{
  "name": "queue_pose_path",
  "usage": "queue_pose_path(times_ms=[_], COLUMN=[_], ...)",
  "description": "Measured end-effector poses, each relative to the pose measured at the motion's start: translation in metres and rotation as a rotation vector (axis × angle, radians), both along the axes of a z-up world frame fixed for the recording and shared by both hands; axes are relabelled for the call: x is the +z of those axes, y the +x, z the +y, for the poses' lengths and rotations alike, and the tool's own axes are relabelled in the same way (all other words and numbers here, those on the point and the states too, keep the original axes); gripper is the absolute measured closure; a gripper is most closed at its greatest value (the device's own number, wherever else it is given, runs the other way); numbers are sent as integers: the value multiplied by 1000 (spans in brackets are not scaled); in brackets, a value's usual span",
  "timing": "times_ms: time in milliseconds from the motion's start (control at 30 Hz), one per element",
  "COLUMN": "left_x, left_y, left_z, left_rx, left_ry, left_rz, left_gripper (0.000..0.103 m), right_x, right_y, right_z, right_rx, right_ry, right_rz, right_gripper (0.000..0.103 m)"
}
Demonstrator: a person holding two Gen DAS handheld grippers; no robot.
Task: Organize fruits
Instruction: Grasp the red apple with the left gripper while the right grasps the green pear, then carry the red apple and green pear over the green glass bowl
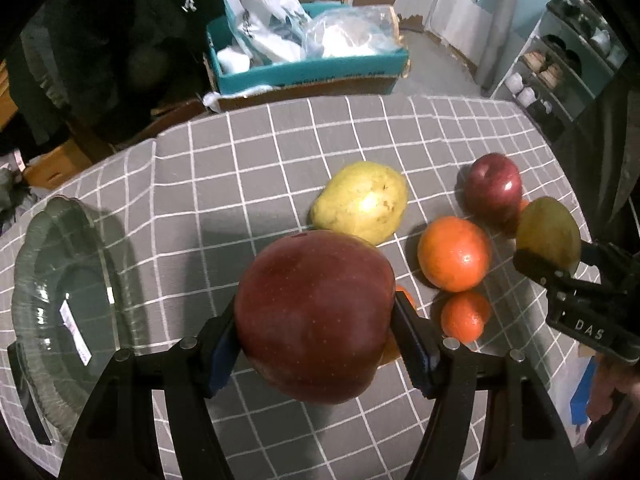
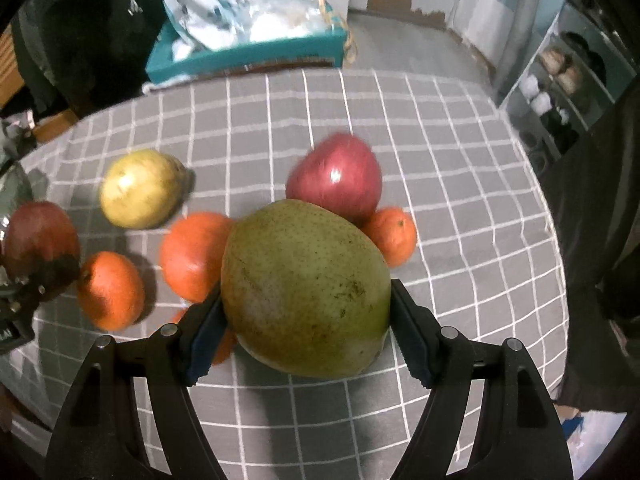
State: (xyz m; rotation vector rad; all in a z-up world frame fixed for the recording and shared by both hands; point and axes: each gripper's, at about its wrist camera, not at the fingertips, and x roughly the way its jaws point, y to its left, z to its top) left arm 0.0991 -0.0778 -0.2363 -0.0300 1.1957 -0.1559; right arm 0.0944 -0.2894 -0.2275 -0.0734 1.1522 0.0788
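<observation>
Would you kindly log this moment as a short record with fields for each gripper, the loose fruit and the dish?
left gripper: shut on red apple
right gripper: shut on green pear
loose fruit on cloth: yellow pear, second apple, oranges, including the big orange
glass dish: left of the fruit, holds no fruit

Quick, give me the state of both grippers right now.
Left gripper: closed on the dark red apple, held clear of the tablecloth.
Right gripper: closed on the green pear, also held clear of it.
</observation>
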Motion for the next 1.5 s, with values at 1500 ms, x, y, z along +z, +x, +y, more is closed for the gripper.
queue_pose_path(times_ms=[1500], left_x=[119], left_y=[-62], left_z=[137], left_rx=[250], left_ry=[43], left_rz=[-312], left_gripper=[32], right_x=[135], right_y=[-21], right_z=[148], right_rx=[259], right_ry=[101], right_rz=[-318], right_gripper=[27])
